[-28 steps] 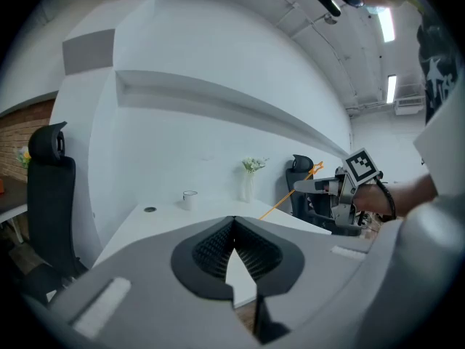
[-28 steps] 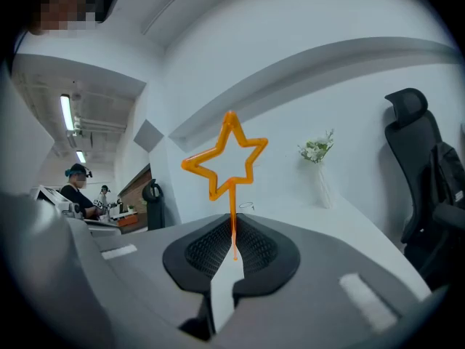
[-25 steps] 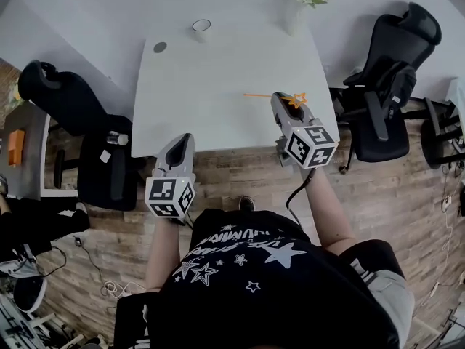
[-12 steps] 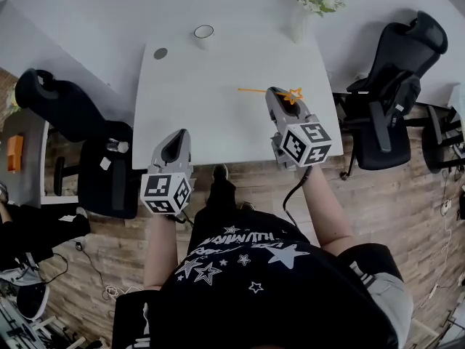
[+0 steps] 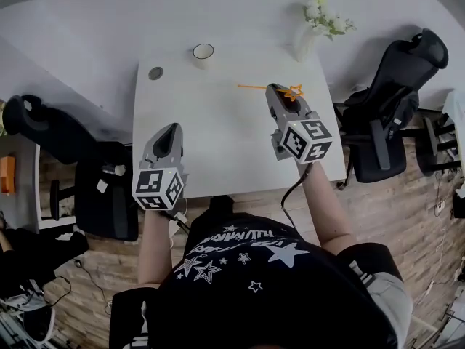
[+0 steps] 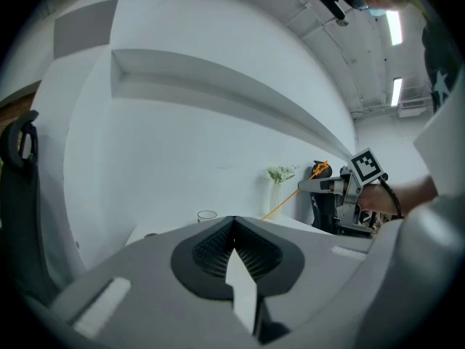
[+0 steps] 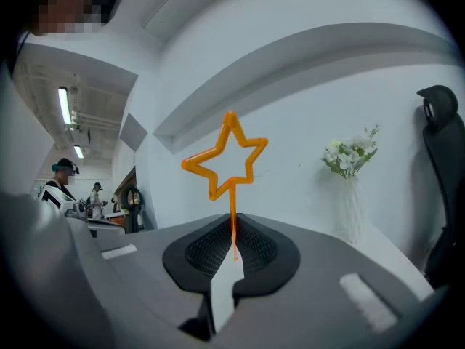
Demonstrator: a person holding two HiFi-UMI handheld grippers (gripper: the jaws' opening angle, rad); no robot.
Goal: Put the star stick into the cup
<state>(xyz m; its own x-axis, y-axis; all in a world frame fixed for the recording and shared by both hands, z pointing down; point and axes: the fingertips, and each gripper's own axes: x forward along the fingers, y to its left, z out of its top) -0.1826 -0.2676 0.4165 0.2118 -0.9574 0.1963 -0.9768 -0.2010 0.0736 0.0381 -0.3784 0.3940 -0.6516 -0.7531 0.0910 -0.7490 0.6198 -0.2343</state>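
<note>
The star stick (image 5: pixel 251 87) is a thin orange rod with an outlined star (image 7: pixel 225 155) at one end. My right gripper (image 5: pixel 278 93) is shut on the rod just under the star and holds it above the white table (image 5: pixel 218 144), right of middle. In the head view the rod points left from the jaws. The small white cup (image 5: pixel 203 51) stands open-topped near the table's far edge, well left of and beyond the stick. My left gripper (image 5: pixel 174 128) hovers over the table's near left part, shut with nothing between its jaws, and sees the cup (image 6: pixel 207 215) ahead.
A white vase of flowers (image 5: pixel 312 31) stands at the table's far right corner, close behind the right gripper. A small dark disc (image 5: pixel 155 73) lies left of the cup. Black office chairs stand to the right (image 5: pixel 392 93) and left (image 5: pixel 51 126) of the table.
The view has moved forward toward the table, and both grippers now sit farther over it. The right gripper has kept hold of the star stick.
</note>
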